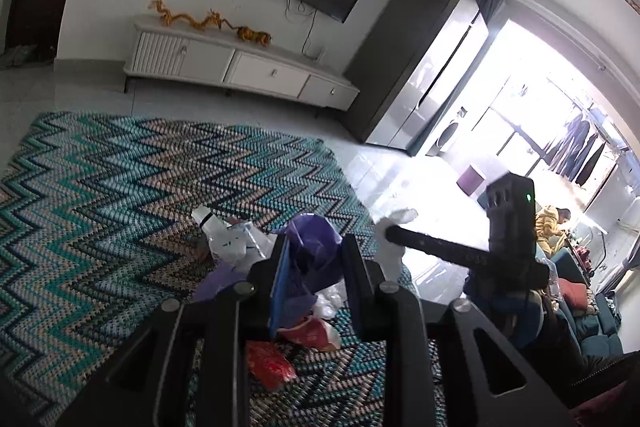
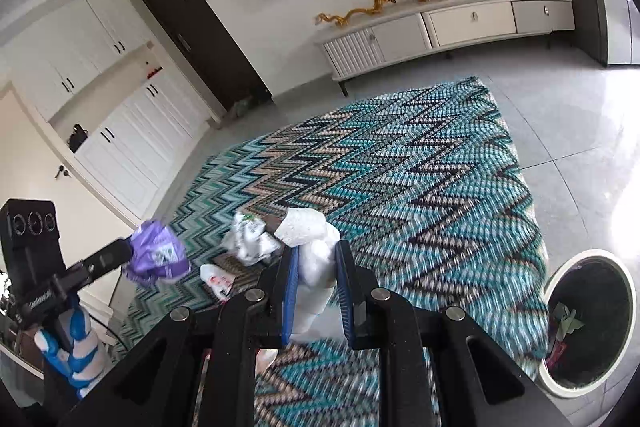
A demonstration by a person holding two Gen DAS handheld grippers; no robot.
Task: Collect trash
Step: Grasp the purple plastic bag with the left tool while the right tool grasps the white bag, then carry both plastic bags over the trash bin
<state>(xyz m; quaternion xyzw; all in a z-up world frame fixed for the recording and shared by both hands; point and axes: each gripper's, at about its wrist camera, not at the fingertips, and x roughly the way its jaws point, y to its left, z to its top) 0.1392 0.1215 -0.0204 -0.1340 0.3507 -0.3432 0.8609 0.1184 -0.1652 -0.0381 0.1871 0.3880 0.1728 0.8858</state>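
Trash is sitting in a small pile on the zigzag rug (image 2: 400,167): a crushed plastic bottle (image 1: 218,235), red wrappers (image 1: 268,363) and white bags are still lying there. Left tongs (image 1: 312,259) are pinching a purple bag (image 1: 310,247), lifted off the rug. Right tongs (image 2: 316,267) are pinching a white wad of plastic (image 2: 312,247). The bin (image 2: 560,279) is standing at the rug's edge, already holding some scraps. Two pieces need dropping in, the pile is waiting.

Trash pile (image 2: 248,247) lies on rug (image 2: 400,167); bin (image 2: 588,319) stands right.
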